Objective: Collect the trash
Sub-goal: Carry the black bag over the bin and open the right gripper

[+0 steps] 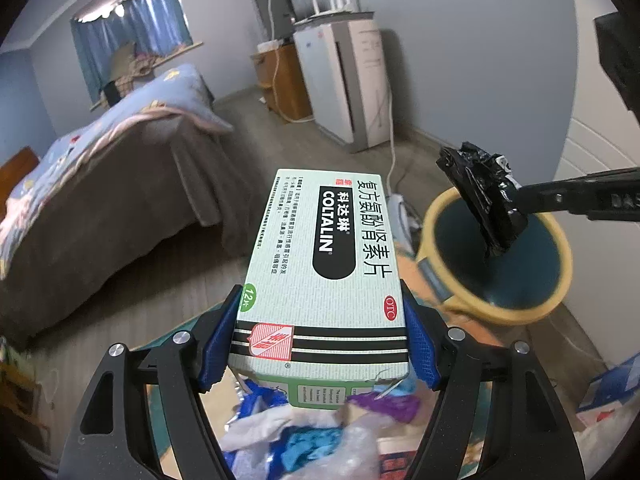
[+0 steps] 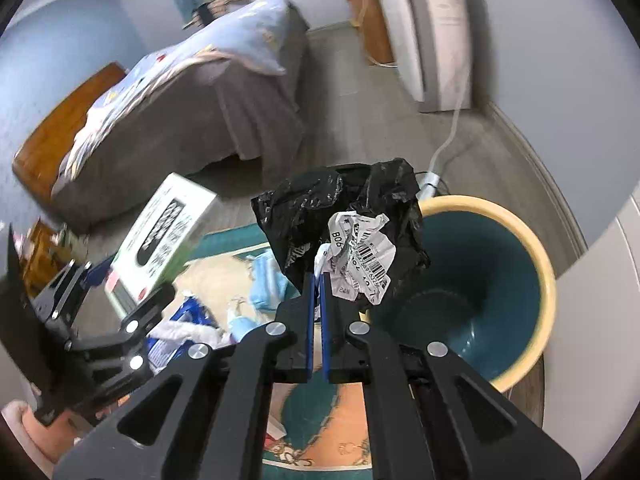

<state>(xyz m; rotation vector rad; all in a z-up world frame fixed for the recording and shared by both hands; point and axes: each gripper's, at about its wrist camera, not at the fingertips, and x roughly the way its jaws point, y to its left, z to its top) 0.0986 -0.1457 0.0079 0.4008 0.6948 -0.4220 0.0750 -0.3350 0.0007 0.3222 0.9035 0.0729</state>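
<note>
Room: bedroom with grey-blue walls, wood-look plank floor, a bed point(image 1: 100, 168) under a brown skirt and a pale blue patterned quilt; a tall white boxy appliance point(image 1: 352, 80) stands against the wall beyond the bin.
Bin: round bin point(image 1: 500, 256), smooth dark teal inside, thick cream-yellow rim, standing on the floor; landmark for the rest.
Medicine box: flat rectangular carton point(image 1: 324, 272), matte pale green card with black stripes and a black "COLTALIN" label; held up in the air just left of the bin.
Left gripper: black frame with blue ribbed pads point(image 1: 322, 344); jaws wide, pressed on the carton's two long sides.
Black bag: crumpled glossy black plastic wad point(image 2: 340, 216) with a creased white barcode label; hanging over the bin's near-left rim.
Right gripper: jaws narrowed to a slit point(image 2: 319, 280), pinching the wad's lower edge.
Loose trash: white, blue and purple wrappers and clear bubble wrap point(image 1: 320, 432) heaped below the carton, left of the bin.
</note>
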